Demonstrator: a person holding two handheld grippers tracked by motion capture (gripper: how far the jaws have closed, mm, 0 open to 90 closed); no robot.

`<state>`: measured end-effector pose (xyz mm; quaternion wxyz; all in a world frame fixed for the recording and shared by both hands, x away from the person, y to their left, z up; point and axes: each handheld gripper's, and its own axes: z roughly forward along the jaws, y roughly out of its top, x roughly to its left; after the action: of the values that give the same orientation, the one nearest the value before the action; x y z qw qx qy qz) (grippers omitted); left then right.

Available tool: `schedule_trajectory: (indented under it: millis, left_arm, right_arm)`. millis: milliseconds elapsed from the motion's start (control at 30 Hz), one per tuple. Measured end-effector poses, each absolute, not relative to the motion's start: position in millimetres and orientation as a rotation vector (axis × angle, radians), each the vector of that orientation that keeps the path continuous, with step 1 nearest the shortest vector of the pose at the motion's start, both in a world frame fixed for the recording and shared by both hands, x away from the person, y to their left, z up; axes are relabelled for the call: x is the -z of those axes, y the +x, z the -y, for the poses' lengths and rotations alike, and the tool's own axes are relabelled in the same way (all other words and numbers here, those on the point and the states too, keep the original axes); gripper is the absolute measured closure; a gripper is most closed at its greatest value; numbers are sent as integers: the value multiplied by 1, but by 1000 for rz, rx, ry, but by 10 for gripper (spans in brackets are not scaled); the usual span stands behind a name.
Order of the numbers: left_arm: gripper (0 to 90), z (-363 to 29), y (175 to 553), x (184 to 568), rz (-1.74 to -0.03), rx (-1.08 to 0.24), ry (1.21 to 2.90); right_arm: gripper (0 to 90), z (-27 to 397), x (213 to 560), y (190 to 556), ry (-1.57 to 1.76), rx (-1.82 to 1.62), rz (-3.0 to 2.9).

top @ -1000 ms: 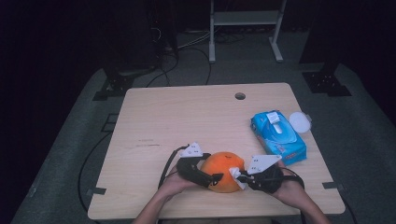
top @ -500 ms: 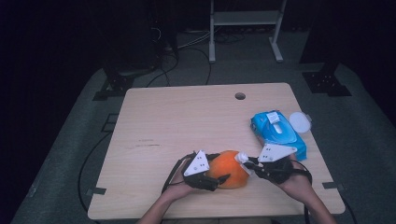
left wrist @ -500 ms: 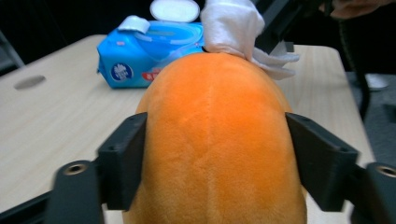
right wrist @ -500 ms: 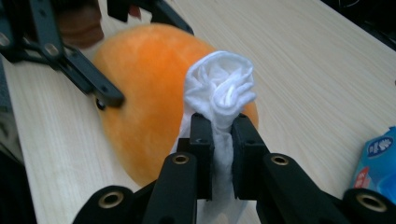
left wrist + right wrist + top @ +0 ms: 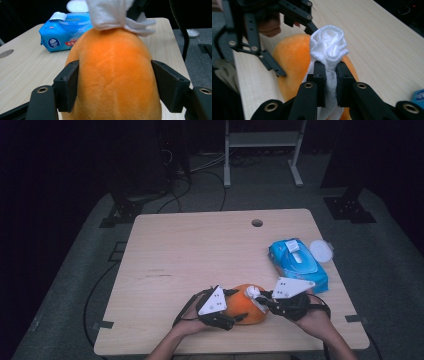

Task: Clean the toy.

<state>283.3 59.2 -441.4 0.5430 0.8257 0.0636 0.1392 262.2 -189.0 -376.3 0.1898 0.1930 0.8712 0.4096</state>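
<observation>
An orange plush [image 5: 245,307] lies on the desk [image 5: 200,250] near its front edge, between the two grippers. The left gripper [image 5: 115,87] has just been closing; its fingers [image 5: 67,85] now press both sides of the plush. The right gripper [image 5: 329,72] has its fingers clamped tight on a bunched white wipe [image 5: 328,47] that touches the plush's top. A blue wipe pack [image 5: 297,262] lies well apart to the right.

A rectangular light wooden table [image 5: 200,255] stands on grey floor, with a small round hole [image 5: 257,223] near its 12 o'clock edge. An orange plush rounded toy [image 5: 243,304] lies at 6 o'clock. A blue plastic wet-wipe packet [image 5: 298,264], white lid open, lies at 3 o'clock.
</observation>
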Motion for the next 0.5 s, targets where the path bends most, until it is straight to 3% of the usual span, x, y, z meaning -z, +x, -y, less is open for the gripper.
schedule_trajectory:
  millis: [100, 267, 500]
  left_arm:
    - [271, -63, 288, 442, -171, -283, 1960]
    - [171, -67, 297, 440, -279, -212, 1947]
    - [169, -69, 303, 442, -377, -162, 1932]
  right_arm:
    - [801, 196, 381, 267, 578, -1100, -2449]
    - [802, 210, 392, 275, 650, -1102, -2481]
    - [803, 206, 390, 272, 630, -1053, -2486]
